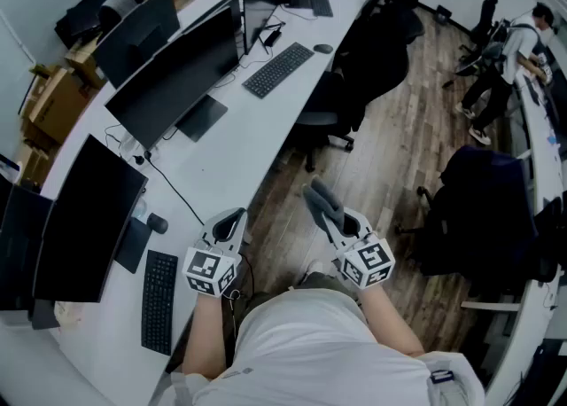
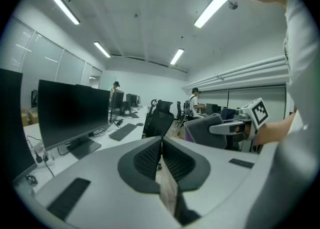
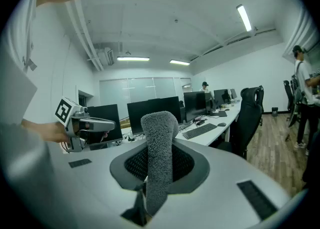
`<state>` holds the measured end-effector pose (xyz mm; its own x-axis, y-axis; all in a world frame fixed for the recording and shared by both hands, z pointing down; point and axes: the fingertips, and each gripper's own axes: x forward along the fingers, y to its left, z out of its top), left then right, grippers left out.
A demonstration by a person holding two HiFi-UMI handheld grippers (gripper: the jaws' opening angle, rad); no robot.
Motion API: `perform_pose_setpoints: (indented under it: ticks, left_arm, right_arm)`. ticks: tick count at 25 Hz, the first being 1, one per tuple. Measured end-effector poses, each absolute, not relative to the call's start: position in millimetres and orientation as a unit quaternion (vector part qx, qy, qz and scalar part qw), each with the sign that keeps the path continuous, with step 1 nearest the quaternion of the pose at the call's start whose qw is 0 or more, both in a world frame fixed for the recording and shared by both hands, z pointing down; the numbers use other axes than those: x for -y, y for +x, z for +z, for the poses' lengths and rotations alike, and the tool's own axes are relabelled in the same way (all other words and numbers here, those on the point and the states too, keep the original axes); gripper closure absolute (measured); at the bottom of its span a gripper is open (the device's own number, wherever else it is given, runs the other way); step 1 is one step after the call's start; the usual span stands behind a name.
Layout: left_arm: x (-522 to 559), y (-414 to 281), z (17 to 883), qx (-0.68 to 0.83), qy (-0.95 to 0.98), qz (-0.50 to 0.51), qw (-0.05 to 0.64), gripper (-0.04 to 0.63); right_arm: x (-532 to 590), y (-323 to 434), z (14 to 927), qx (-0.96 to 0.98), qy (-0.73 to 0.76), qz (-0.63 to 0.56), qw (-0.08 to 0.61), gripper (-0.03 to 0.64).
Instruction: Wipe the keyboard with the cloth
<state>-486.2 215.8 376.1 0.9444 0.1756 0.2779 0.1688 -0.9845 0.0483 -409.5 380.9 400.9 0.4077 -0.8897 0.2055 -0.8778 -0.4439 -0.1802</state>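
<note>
Status: wipe not started, as far as I can judge. The pickup looks done and everything else is left.

- right gripper (image 1: 341, 223): jaws pinch the grey fuzzy cloth (image 1: 321, 200). In the right gripper view, the right gripper (image 3: 159, 167) clamps the cloth's (image 3: 160, 138) lower part and the rest sticks up past the jaws.
- left gripper (image 1: 229, 222): jaws pressed together with nothing between them. The left gripper view confirms this, with the ribbed pads of the left gripper (image 2: 161, 157) meeting.
- Cloth is off the long white desk (image 1: 257, 143), out past its front edge over the wood-plank floor (image 1: 390, 156). It touches nothing but the jaws.
- Likely target is the black flat keyboard (image 1: 159, 300) at the desk's near end. It lies close to the front edge, in front of a black monitor (image 1: 89, 218). It is apart from both grippers, with the left one nearer.
- A second black keyboard (image 1: 278, 68) lies further along the desk, well apart. The task doesn't say which keyboard is meant.

Left to do: bring the cloth across the front edge, lower it onto the keys, and make the passes.

Cloth look: thick looped pile, bunched into a narrow strip, with a rounded tip that bends over slightly. It reads as soft and floppy. I can't tell whether it's damp or dry.
</note>
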Motion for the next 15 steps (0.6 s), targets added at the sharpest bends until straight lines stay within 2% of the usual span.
perform_pose_setpoints:
  ticks: [15]
  left_arm:
    - [-315,-306,409,-0.14,0.973,0.181,-0.019,0.594]
  right_arm:
    - [-505,-264,437,-0.472,-0.869,-0.14,0.053,0.557]
